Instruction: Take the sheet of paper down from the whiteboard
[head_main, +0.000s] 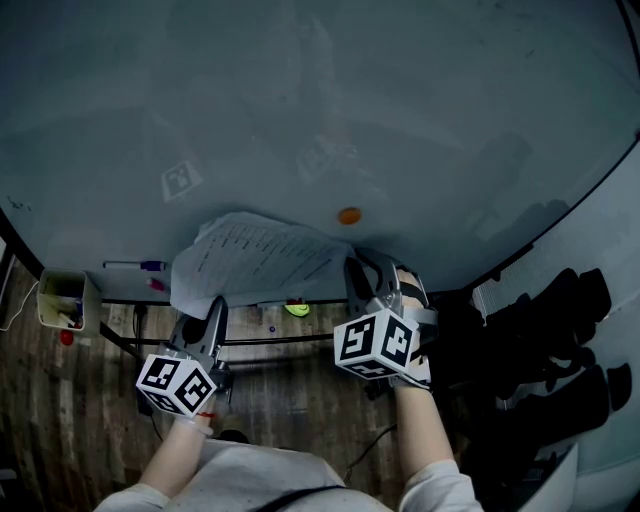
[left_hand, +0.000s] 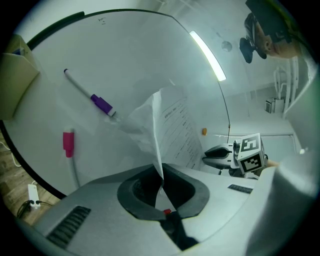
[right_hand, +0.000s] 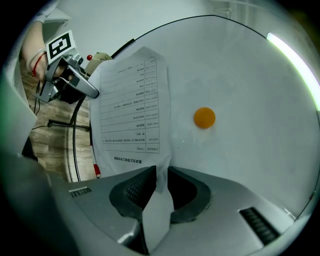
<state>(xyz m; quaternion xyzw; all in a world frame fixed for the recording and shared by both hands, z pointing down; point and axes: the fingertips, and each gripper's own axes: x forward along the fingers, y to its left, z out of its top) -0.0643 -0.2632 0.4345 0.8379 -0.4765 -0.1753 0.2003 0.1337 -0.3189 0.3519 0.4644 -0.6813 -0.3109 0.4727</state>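
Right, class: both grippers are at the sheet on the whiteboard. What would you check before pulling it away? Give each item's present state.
1. Left gripper shut on the sheet of paper: ok.
2. Right gripper shut on it: not ok; the sheet runs between its jaws, but they stand apart.
3. Orange magnet off the sheet: ok; it sits beside it on the whiteboard.
4. No other fastener pins the sheet: cannot tell.
5. Purple-capped marker apart from the sheet: ok.
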